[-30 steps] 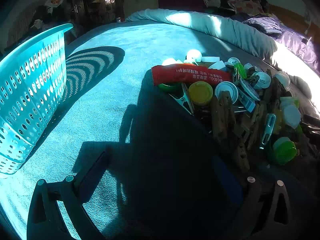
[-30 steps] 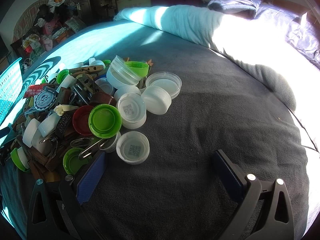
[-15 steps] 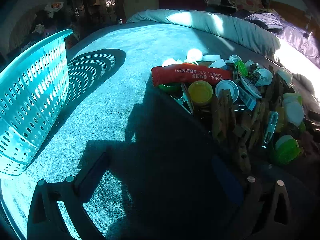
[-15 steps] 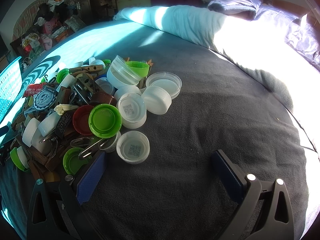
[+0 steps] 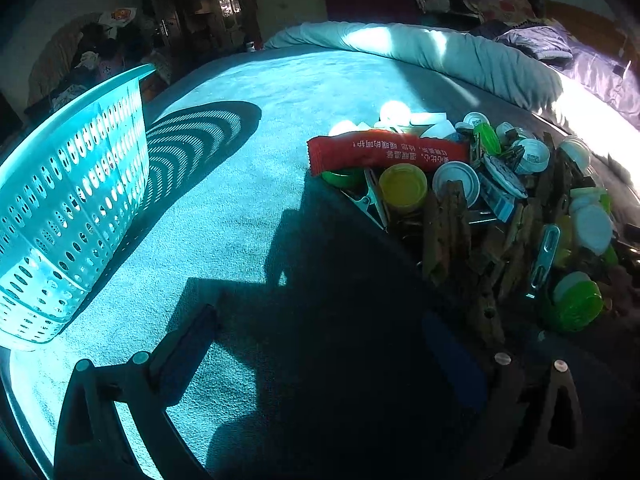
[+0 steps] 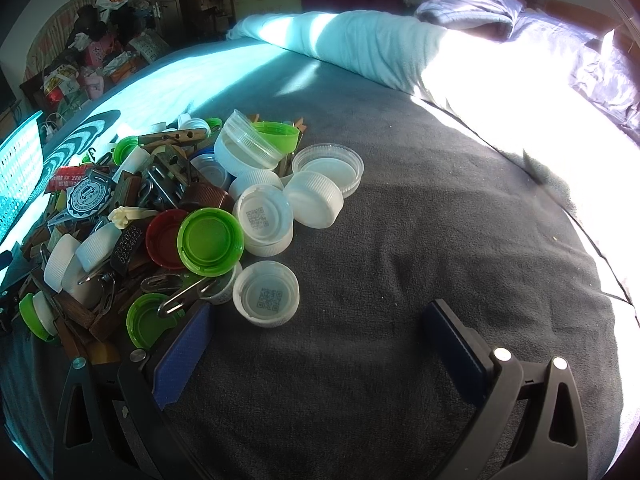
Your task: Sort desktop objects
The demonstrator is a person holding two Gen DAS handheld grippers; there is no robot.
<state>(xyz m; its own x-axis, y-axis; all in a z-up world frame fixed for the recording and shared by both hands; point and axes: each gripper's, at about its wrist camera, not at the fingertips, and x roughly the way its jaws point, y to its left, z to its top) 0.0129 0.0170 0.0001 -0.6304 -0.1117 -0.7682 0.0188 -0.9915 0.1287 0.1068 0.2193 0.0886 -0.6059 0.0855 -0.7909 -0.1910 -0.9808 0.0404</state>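
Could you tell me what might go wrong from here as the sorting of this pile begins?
1. The white cap nearest the right gripper touches a metal clip and other caps; closing on it may drag neighbours along.
2. The pile lies partly in deep shadow in the left view, so dark wooden pegs are hard to pick out.
3. The basket looks tilted on soft fabric; dropped pieces could tip it or bounce out.

QR codes inside white caps
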